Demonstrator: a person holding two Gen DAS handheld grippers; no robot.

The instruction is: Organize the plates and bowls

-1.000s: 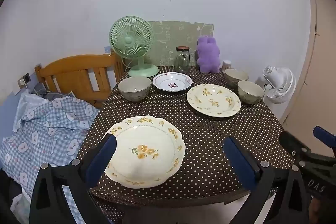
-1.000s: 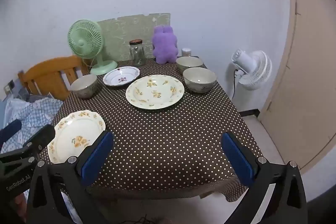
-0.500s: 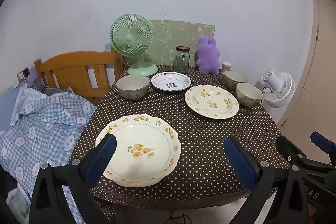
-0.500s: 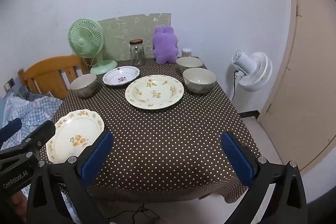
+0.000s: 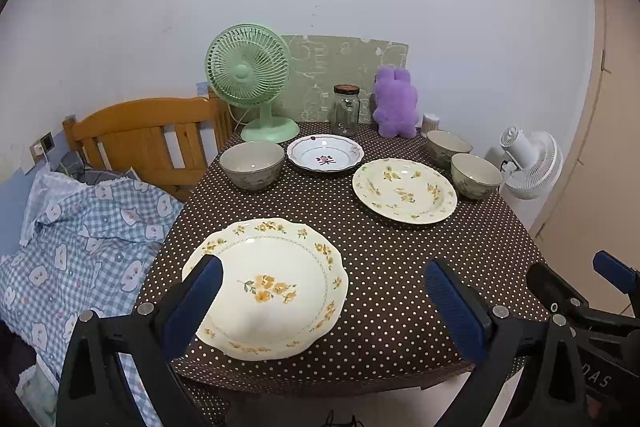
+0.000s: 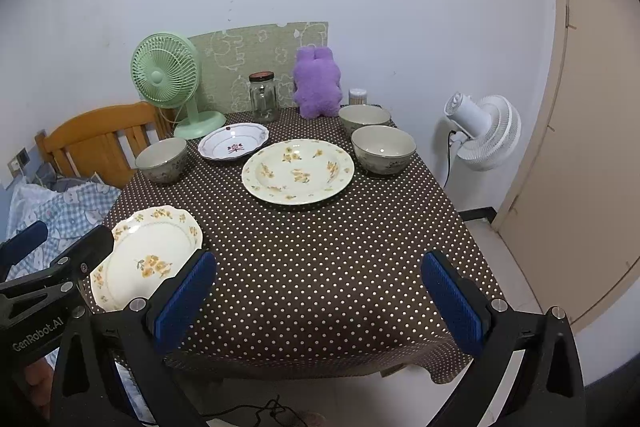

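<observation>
left wrist view: the left gripper (image 5: 320,291) hangs spread wide and empty at the near edge of the table (image 5: 400,259), with the near plate (image 5: 266,285) just ahead of its left finger. that scalloped plate lies flat on the dotted cloth and overhangs the near left edge a little. farther back sit the left bowl (image 5: 253,163), the small deep plate (image 5: 325,158), the second yellow-flowered plate (image 5: 404,190) and, at the far right, two bowls close together, the nearer bowl (image 5: 475,175) and the farther bowl (image 5: 448,147). nothing is stacked yet, so my judgement is that the first pick is only being lined up. a flat plate offers no side to pinch; the best hold is probably on the overhanging rim, one finger under and one over, keeping it level when lifted.

right wrist view: the right gripper (image 6: 316,293) is likewise wide apart and holding nothing, over bare cloth, well apart from all crockery. the near plate (image 6: 148,261) shows at lower left, partly behind the other tool. the right side's natural work looks like nesting the two bowls, gripping one wall at the rim and lowering gently, since glazed ware can slip or chip.
</observation>
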